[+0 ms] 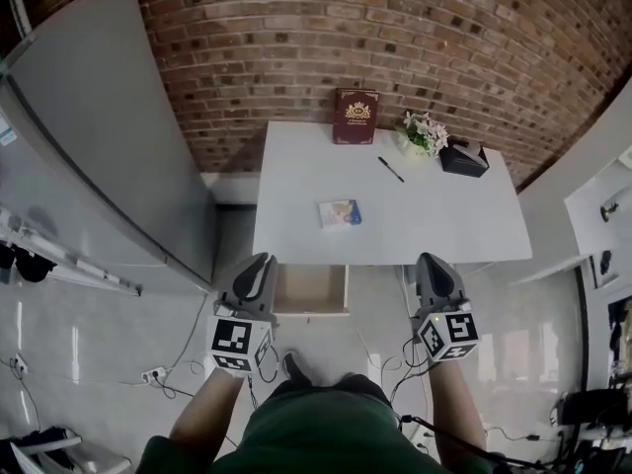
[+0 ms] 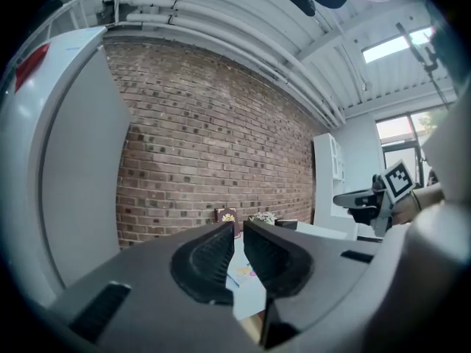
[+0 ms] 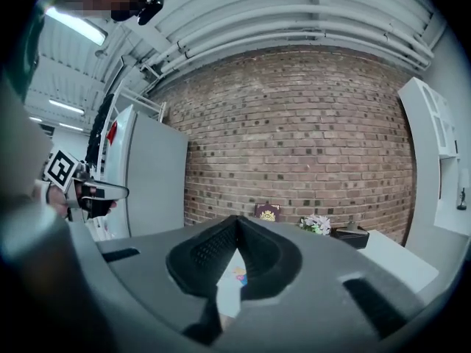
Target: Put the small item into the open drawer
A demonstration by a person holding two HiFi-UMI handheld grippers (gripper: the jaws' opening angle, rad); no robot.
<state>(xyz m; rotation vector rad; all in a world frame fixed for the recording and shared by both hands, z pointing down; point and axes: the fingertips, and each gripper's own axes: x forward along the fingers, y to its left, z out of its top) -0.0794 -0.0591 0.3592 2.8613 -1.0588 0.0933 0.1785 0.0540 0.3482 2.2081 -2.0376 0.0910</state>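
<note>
White bench top, set against a brick wall, carries the small item: a flat colourful packet lying toward the front edge, well apart from the other things. The open drawer is pulled out below that front edge (wooden inside visible in the head view).

My left claw hovers at the drawer's left front corner. Its jaws stand a narrow slit apart, with nothing between them. My right claw is held to the right of the drawer, clear of it, with its tips pressed together on nothing.

At the rear of the bench:
- a dark red book, upright against the wall
- a pen
- a small bunch of flowers
- a black object
</note>
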